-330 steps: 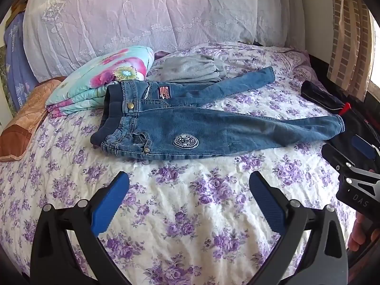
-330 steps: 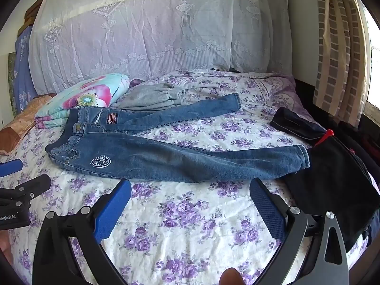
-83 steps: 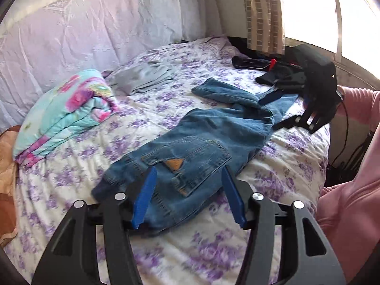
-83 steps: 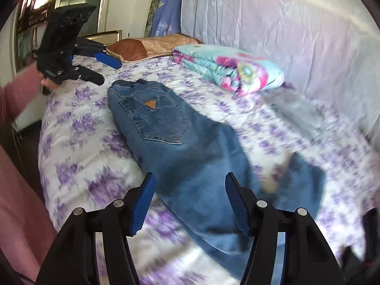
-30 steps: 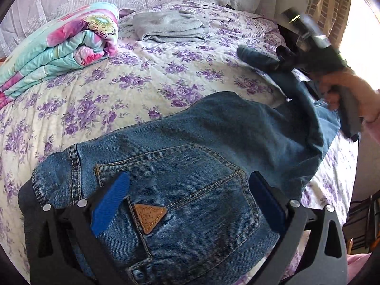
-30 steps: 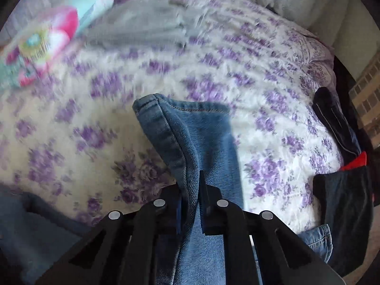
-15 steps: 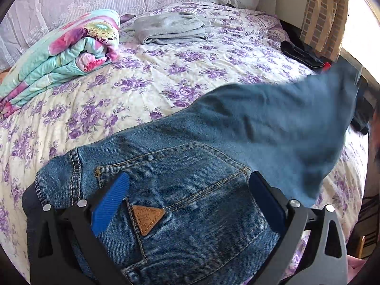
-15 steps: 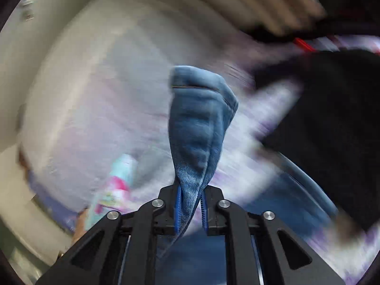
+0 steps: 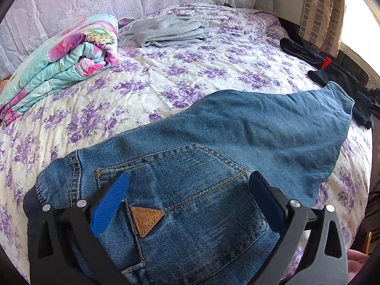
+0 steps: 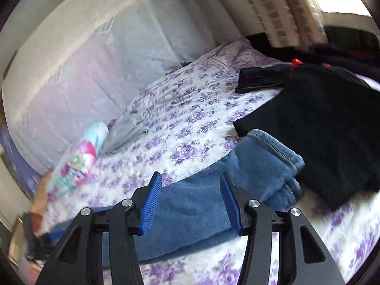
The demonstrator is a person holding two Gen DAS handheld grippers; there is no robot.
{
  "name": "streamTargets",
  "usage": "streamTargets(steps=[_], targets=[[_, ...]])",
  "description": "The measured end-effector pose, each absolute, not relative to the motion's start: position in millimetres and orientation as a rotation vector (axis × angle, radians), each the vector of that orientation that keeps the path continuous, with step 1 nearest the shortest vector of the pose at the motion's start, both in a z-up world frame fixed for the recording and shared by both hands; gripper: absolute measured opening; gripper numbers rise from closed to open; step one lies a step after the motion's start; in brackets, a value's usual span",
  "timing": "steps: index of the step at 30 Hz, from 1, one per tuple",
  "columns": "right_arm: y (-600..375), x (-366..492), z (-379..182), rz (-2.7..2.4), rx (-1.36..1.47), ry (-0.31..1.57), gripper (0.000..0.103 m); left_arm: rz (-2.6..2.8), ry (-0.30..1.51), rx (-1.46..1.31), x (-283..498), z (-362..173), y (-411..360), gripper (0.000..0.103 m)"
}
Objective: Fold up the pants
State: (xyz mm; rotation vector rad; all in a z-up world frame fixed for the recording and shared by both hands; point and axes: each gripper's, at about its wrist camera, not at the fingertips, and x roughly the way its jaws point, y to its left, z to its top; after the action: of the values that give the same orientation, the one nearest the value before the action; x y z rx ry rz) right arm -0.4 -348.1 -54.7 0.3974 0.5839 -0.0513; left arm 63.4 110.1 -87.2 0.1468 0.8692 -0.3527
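- Lying back-pocket side up on the floral bedsheet, the blue jeans have their waistband at the near edge of the bed and their legs running off toward your right.
- Your left gripper hovers over the seat of the jeans with its blue pads spread wide, one either side of the back pocket with the tan triangular patch; it grips nothing.
- Your right gripper is also parted, though less widely, and holds nothing; between its pads you see the leg of the jeans lying on the sheet.
- The leg cuffs lie just beside, perhaps touching, the black garment at the right edge of the bed.
- From the left wrist view the far leg end looks slightly raised and curled near that dark clothing.
- Farther up the bed you have a folded floral quilt on the left, with a folded grey garment just beside it, both well apart from the jeans.
- The right wrist view is blurred, so finer detail there cannot be told.
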Motion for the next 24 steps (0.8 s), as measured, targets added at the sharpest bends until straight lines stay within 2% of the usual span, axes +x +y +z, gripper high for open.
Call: streamTargets(steps=[1,3,5,6,7,8,9,15,17,19,24], targets=[[-351,7,-66,-0.102,0.373,0.655,0.050,-0.356,0.869,0.148,63,-87,110,0.099],[-370,16,-102,-0.172,0.426,0.830,0.041,-0.372,0.869,0.150,62,-86,113,0.099],[-376,4,-107,-0.143,0.497,0.767,0.032,-0.387,0.867,0.144,61,-84,118,0.099],[-378,1,-104,-0.154,0.508,0.789,0.031,-0.393,0.863,0.125,61,-83,124,0.099],[-375,-3,-97,-0.187,0.501,0.784,0.034,-0.404,0.863,0.107,61,-82,127,0.099],[-366,-9,-87,-0.224,0.461,0.764,0.046,-0.415,0.863,0.090,62,-82,130,0.098],[-357,-14,-79,-0.212,0.425,0.744,0.048,-0.422,0.864,0.081,62,-82,132,0.099],[-280,-14,-58,0.143,0.287,0.672,0.049,-0.383,0.843,0.200,57,-87,120,0.099],[-258,-1,-77,0.187,0.225,0.754,0.059,-0.374,0.837,0.211,57,-87,120,0.099],[-251,9,-100,0.147,0.180,0.871,0.059,-0.386,0.841,0.181,59,-86,125,0.099],[-286,-18,-89,0.083,0.302,0.778,0.059,-0.347,0.834,0.182,61,-86,132,0.099]])
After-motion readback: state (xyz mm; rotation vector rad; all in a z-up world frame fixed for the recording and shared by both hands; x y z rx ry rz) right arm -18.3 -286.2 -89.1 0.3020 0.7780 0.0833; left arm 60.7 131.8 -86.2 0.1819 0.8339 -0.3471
